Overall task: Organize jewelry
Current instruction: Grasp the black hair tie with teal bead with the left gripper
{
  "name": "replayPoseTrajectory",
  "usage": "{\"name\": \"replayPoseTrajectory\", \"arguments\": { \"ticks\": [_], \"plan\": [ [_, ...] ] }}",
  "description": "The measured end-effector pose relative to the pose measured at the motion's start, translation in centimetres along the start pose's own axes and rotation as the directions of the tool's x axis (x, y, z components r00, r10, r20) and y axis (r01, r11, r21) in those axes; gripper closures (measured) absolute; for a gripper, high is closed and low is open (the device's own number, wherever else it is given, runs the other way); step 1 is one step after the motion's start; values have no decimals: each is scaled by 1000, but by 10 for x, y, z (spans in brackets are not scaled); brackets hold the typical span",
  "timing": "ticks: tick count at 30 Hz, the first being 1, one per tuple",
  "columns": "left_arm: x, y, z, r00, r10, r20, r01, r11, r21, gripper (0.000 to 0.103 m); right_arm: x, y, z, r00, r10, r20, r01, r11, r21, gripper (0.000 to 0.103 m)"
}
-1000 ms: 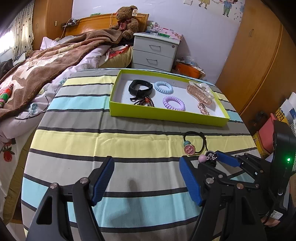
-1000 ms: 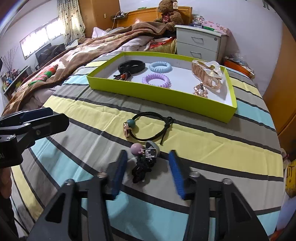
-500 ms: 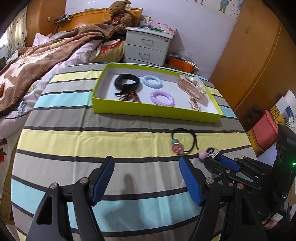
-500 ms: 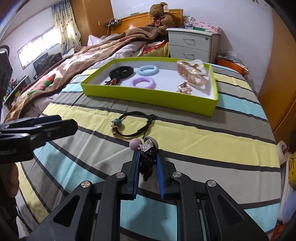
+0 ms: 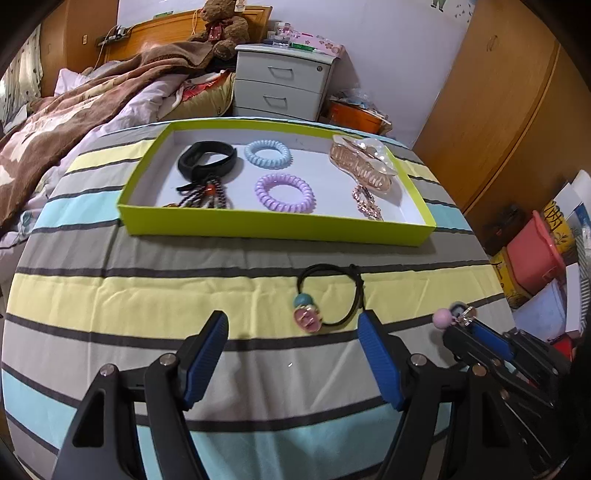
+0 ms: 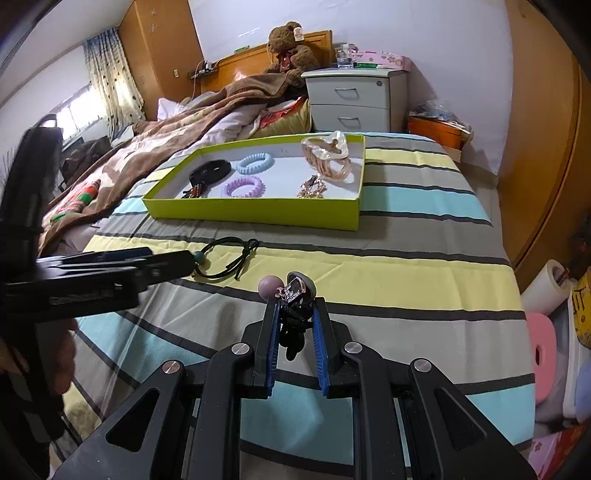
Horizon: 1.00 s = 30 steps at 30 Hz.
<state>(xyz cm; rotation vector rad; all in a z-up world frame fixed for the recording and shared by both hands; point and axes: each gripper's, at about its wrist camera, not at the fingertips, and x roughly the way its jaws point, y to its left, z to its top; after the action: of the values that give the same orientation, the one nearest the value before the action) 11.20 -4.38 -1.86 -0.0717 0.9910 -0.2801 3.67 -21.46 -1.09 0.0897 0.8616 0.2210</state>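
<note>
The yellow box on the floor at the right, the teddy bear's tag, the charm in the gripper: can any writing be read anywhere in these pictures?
None can be read.
Yellow box: dark characters, too blurred.
Teddy bear's tag: too small.
Charm on the hair tie in the right gripper: markings, illegible.
Pink box on the nightstand: only a floral pattern shows.

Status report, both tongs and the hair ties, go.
Right tongs shut on beaded hair tie. Left tongs open, empty, at black hair tie on cloth. Green tray path unobstructed.
</note>
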Motion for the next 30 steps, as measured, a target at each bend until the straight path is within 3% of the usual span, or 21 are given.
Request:
{"name": "replayPoseTrajectory", "arguments": {
  "ticks": [8,15,20,25,30],
  "plan": [
    [16,-14,1,995,103,-4,-102,994,39,36,-3,-1,0,1000,16,14,-15,1000,-4,86],
    [25,-17,2,990,142,-11,-141,988,60,46,-5,-3,0,1000,24,19,-24,1000,0,86],
    [25,-20,2,985,171,2,-170,982,82,63,-5,-3,1,999,23,23,-23,1000,-2,86],
    [23,-19,2,987,163,7,-163,983,83,87,-5,-3,1,1000,18,22,-18,1000,-4,86],
    [21,-15,1,989,148,8,-148,986,72,87,-6,0,3,1000,9,24,-8,1000,-9,86]
  ]
}}
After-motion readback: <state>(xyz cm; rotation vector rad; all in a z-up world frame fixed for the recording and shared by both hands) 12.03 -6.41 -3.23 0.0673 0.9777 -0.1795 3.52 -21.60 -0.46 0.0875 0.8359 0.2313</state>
